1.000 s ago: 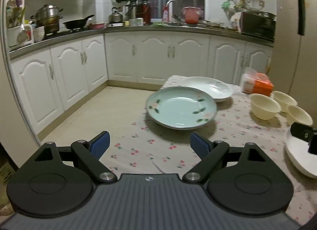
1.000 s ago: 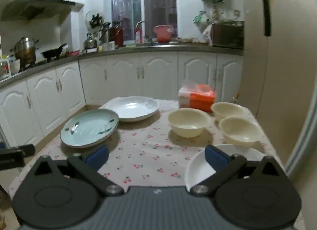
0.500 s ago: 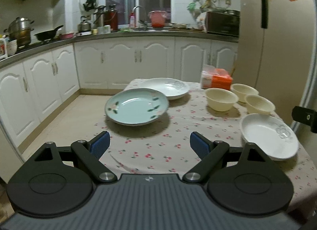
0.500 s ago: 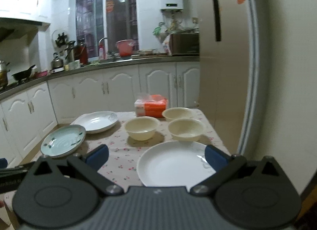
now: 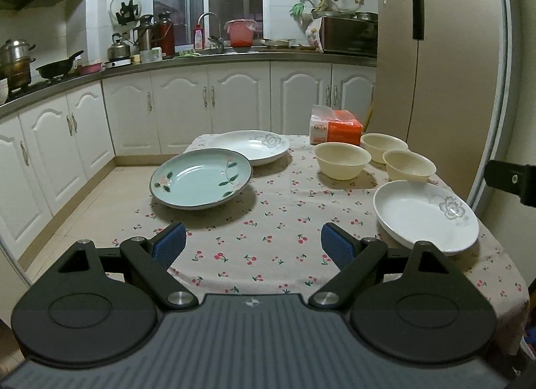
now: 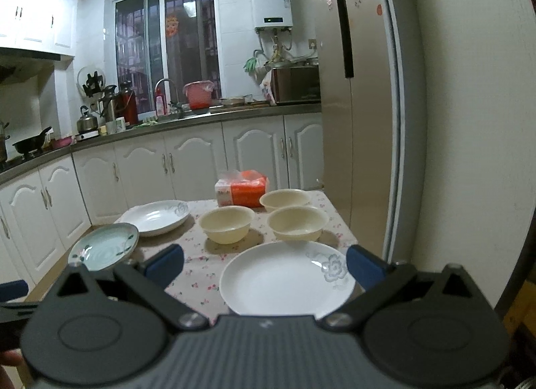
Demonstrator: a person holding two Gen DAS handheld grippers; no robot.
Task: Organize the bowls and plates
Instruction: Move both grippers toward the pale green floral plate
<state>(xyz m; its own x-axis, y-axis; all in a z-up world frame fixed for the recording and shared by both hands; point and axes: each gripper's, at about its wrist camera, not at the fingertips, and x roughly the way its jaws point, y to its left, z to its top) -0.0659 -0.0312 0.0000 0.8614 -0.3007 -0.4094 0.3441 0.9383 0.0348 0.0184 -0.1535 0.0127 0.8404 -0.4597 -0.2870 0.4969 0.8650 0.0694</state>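
Your left gripper is level and faces straight ahead, its jaws spread wide with nothing between the blue pads. Both black finger links angle outward evenly from the ribbed grey body. Your right gripper sits the same way, jaws wide apart and empty, blue pads clear of any contact. It is tipped slightly, its left side lower than its right. From the left wrist view, part of the right gripper shows at the far right edge; from the right wrist view, one blue tip of the left shows low at the left edge.
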